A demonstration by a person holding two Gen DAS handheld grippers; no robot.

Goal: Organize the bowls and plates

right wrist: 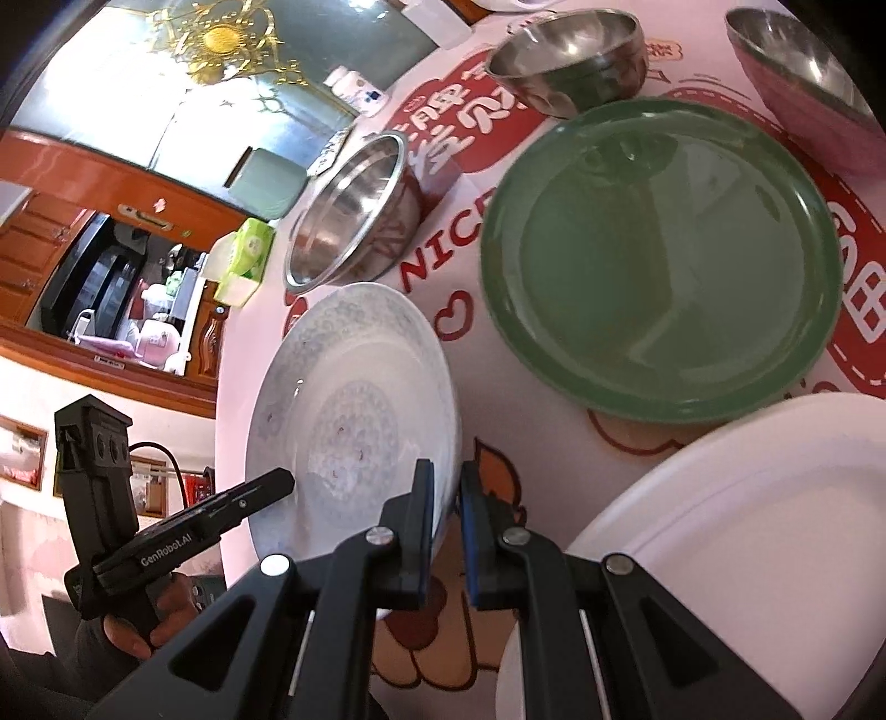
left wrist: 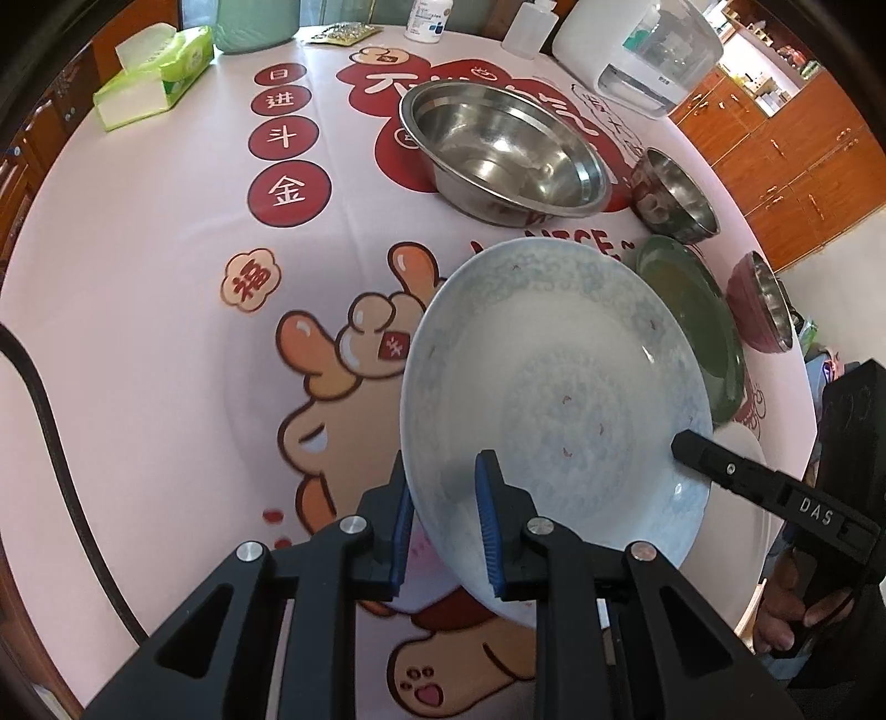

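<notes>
A pale blue patterned plate (left wrist: 554, 376) (right wrist: 354, 421) hangs tilted above the printed tablecloth. My left gripper (left wrist: 443, 471) is shut on its near rim, blue pads on either side of the edge. My right gripper (right wrist: 446, 471) is shut on the opposite rim. A green plate (left wrist: 692, 321) (right wrist: 664, 260) lies flat beyond it, and a white plate (right wrist: 747, 526) lies near the table edge. On the table stand a large steel bowl (left wrist: 504, 149) (right wrist: 349, 216), a small steel bowl (left wrist: 673, 196) (right wrist: 570, 55) and a pink-sided steel bowl (left wrist: 761, 302) (right wrist: 803, 72).
A green tissue pack (left wrist: 160, 72), bottles (left wrist: 426, 22) and a white appliance (left wrist: 653, 55) line the far edge of the round table. A black cable (left wrist: 50, 432) runs along the left. Wooden cabinets (left wrist: 786, 160) stand behind.
</notes>
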